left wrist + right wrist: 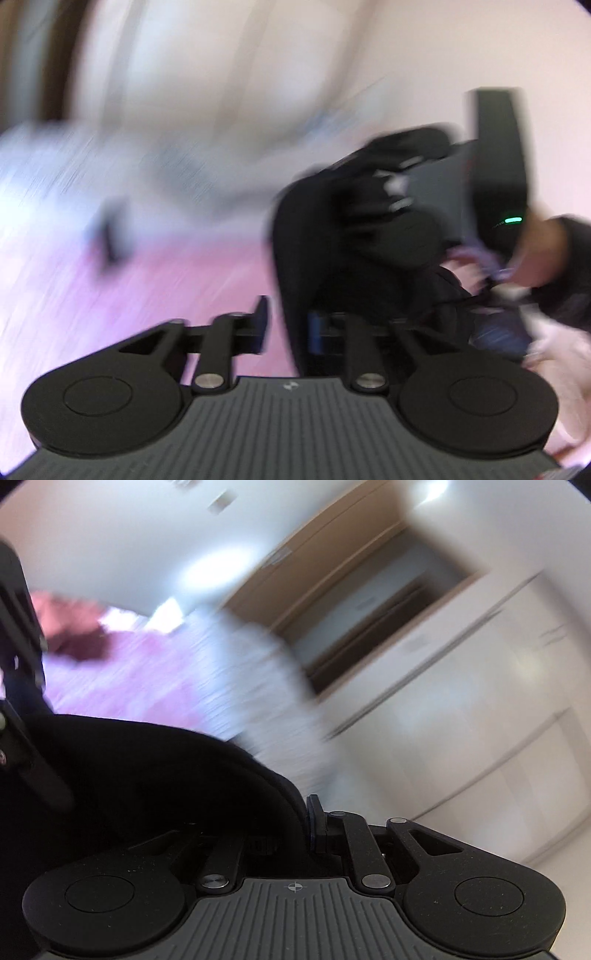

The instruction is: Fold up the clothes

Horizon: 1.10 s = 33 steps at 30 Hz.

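Two grippers show, both matte black with ribbed grey housings and round pivot caps, and everything past them is smeared by blur. On your left gripper (286,325) the jaws stand apart; the left finger (260,325) is bare over the pink bedspread (147,295), while one black garment (314,258), soft and limp, hangs in the gap and hides the other finger. I cannot tell whether a pad touches it. Right of it you see the other tool's black body with one green light (513,220), blocking the view behind. On your right gripper (291,834) the same dark cloth (166,775) drapes over the left finger; only the right finger (317,823) shows, so its grip stays unclear. Beyond lie the pink cover, a pale striped fabric (258,683), and a wooden door frame (332,576).
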Motion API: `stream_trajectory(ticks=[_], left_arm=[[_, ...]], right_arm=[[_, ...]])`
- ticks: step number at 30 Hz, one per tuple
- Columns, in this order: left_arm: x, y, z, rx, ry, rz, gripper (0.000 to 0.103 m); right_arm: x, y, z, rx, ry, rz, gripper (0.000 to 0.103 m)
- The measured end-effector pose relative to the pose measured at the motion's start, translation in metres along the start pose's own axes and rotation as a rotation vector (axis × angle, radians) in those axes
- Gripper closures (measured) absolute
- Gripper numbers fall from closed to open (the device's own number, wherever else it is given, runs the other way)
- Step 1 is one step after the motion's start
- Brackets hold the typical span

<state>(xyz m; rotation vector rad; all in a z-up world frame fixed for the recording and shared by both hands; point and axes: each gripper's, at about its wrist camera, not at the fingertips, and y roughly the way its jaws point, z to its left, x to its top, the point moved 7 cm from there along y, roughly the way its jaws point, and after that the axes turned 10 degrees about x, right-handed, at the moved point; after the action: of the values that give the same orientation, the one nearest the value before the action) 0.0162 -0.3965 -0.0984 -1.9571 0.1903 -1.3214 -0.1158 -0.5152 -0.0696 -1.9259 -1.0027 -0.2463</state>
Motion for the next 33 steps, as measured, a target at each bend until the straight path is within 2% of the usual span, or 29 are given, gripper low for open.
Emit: stream_trajectory(ticks=[2, 3, 5, 7, 9, 11, 13, 17, 22, 25, 28, 31, 33], left_arm=[[-0.038, 0.039, 0.05, 0.132, -0.057, 0.14, 0.078], [-0.065, 0.042, 0.078, 0.181, -0.066, 0.18, 0.078], [-0.097, 0.049, 0.106, 0.238, -0.081, 0.232, 0.078], [-0.139, 0.036, 0.129, 0.257, -0.098, 0.281, 0.078], [-0.151, 0.048, 0.125, 0.256, -0.049, 0.311, 0.077], [-0.162, 0.061, 0.119, 0.251, 0.0, 0.34, 0.075], [-0.172, 0.072, 0.086, 0.207, 0.047, 0.357, 0.072], [-0.178, 0.101, 0.02, 0.123, 0.218, 0.359, 0.063], [-0.216, 0.114, -0.074, 0.014, 0.387, 0.375, 0.058], [-0.24, 0.12, -0.134, -0.024, 0.48, 0.379, 0.057], [-0.251, 0.135, -0.186, -0.054, 0.524, 0.368, 0.055], [-0.262, 0.145, -0.214, -0.001, 0.595, 0.379, 0.054], [-0.281, 0.14, -0.206, 0.043, 0.617, 0.415, 0.052]], right_arm=[[-0.009, 0.049, 0.042, 0.105, 0.001, 0.05, 0.047], [-0.013, 0.069, 0.063, 0.16, -0.002, 0.066, 0.046], [-0.024, 0.085, 0.101, 0.265, 0.039, 0.084, 0.046], [-0.037, 0.089, 0.132, 0.338, 0.106, 0.125, 0.046], [-0.059, 0.093, 0.145, 0.38, 0.173, 0.201, 0.046], [-0.098, 0.081, 0.151, 0.391, 0.23, 0.279, 0.046], [-0.142, 0.07, 0.144, 0.37, 0.298, 0.352, 0.046], [-0.24, 0.043, 0.112, 0.294, 0.512, 0.481, 0.046], [-0.335, 0.01, 0.076, 0.29, 0.651, 0.51, 0.046], [-0.366, -0.01, 0.071, 0.334, 0.656, 0.495, 0.046], [-0.391, -0.026, 0.075, 0.371, 0.673, 0.483, 0.046], [-0.414, -0.042, 0.079, 0.388, 0.687, 0.489, 0.046], [-0.425, -0.054, 0.082, 0.382, 0.651, 0.485, 0.045]])
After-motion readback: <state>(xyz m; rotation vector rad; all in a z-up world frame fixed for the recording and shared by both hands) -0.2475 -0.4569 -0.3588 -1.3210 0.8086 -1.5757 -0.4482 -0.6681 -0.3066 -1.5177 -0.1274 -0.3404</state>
